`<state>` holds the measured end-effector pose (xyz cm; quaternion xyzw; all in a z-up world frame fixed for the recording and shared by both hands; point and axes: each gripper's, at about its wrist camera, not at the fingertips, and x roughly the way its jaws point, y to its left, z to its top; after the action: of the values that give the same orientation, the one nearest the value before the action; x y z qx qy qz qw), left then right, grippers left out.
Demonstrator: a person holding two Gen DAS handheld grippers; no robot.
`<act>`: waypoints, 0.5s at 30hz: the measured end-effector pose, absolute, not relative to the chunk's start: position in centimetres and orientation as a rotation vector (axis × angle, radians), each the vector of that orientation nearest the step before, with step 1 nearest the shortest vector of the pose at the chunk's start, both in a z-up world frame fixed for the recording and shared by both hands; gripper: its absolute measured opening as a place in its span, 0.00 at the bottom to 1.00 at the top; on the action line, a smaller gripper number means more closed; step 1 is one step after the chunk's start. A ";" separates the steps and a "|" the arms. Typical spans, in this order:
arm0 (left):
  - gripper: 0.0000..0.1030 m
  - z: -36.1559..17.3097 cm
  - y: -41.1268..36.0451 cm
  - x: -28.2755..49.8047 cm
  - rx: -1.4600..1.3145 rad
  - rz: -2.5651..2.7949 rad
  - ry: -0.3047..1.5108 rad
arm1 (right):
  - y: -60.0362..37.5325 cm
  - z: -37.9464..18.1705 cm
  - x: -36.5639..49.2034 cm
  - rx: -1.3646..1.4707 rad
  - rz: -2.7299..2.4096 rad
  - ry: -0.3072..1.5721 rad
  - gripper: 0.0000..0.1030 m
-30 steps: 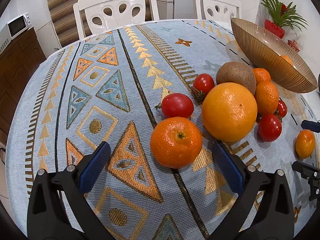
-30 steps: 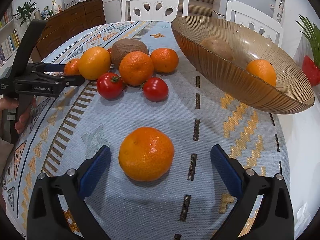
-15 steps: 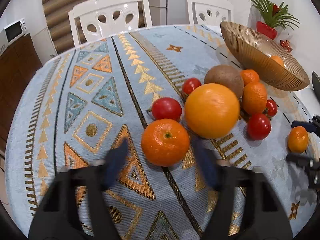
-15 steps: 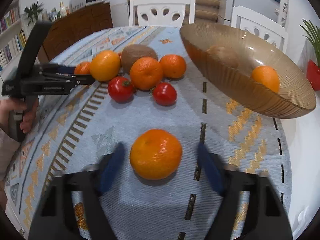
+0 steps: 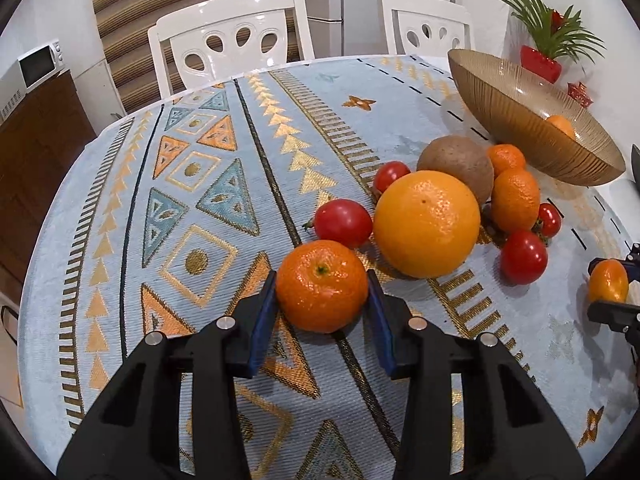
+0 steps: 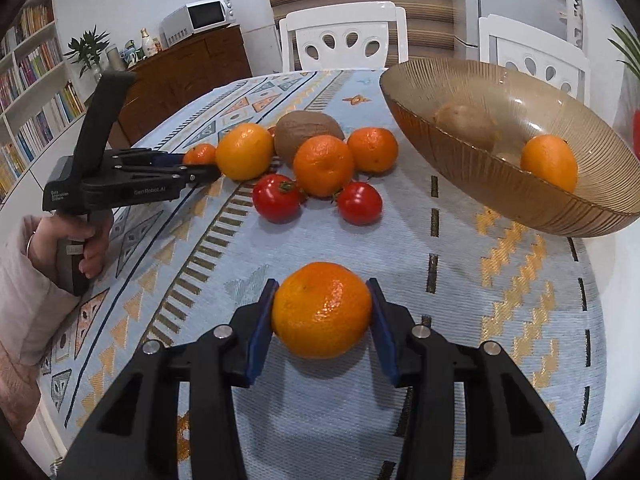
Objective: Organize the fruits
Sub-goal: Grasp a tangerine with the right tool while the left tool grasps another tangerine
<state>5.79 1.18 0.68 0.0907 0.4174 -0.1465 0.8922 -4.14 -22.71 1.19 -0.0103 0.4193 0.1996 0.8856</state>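
Note:
In the left wrist view my left gripper (image 5: 322, 280) is shut on a mandarin (image 5: 322, 296) at cloth level, both blue pads against its sides. Just behind it lie a large orange (image 5: 427, 222), a brown kiwi (image 5: 456, 162), more mandarins (image 5: 515, 200) and several tomatoes (image 5: 343, 222). In the right wrist view my right gripper (image 6: 323, 285) is shut on another mandarin (image 6: 322, 316), in front of the amber glass bowl (image 6: 480, 176). The bowl holds an orange (image 6: 549, 162) and a pale brown fruit (image 6: 464, 120). The left gripper (image 6: 202, 164) shows there too, held by a hand.
The round table wears a patterned blue cloth (image 5: 192, 200). Two white chairs (image 5: 228, 36) stand behind it. A red pot with a plant (image 5: 540, 62) sits beyond the bowl. A wooden sideboard with a microwave (image 6: 200, 16) and bookshelves lie to the left.
Both grippers went from wide open to shut, each closing on the mandarin that lay between its fingers. The fruit pile and the bowl have not moved.

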 end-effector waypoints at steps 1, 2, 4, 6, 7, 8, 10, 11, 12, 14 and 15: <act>0.40 0.7 1.2 5.8 0.188 -0.299 0.865 | -22.7 1.2 -4.2 -0.024 0.406 0.868 0.42; 0.40 0.7 1.3 5.8 0.189 -0.296 0.863 | -22.8 1.3 -4.3 -0.028 0.394 0.860 0.42; 0.40 0.7 1.2 5.8 0.193 -0.290 0.856 | -22.7 1.6 -4.6 -0.037 0.387 0.841 0.42; 0.40 0.8 1.1 5.6 0.203 -0.280 0.845 | -22.5 1.6 -4.8 -0.050 0.387 0.837 0.42; 0.40 0.9 1.0 5.5 0.212 -0.272 0.839 | -22.3 1.6 -4.8 -0.058 0.384 0.838 0.42; 0.40 0.9 1.0 5.4 0.218 -0.267 0.834 | -22.3 1.6 -4.8 -0.062 0.385 0.840 0.42; 0.40 1.0 0.9 5.2 0.227 -0.255 0.823 | -22.2 1.5 -4.8 -0.069 0.386 0.843 0.42; 0.40 1.1 1.0 5.2 0.228 -0.250 0.815 | -22.2 1.6 -4.8 -0.073 0.380 0.840 0.42; 0.40 1.2 1.1 5.1 0.227 -0.246 0.809 | -22.2 1.7 -5.0 -0.079 0.359 0.826 0.42; 0.40 1.5 1.4 4.9 0.216 -0.241 0.787 | -22.3 1.9 -5.1 -0.076 0.346 0.814 0.42; 0.40 1.7 1.6 4.7 0.208 -0.231 0.772 | -22.4 1.9 -5.2 -0.068 0.352 0.816 0.42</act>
<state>4.74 1.60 1.69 0.1012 0.3750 -0.1121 0.9147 -5.23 -22.43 1.88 -0.0327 0.3948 0.1702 0.9023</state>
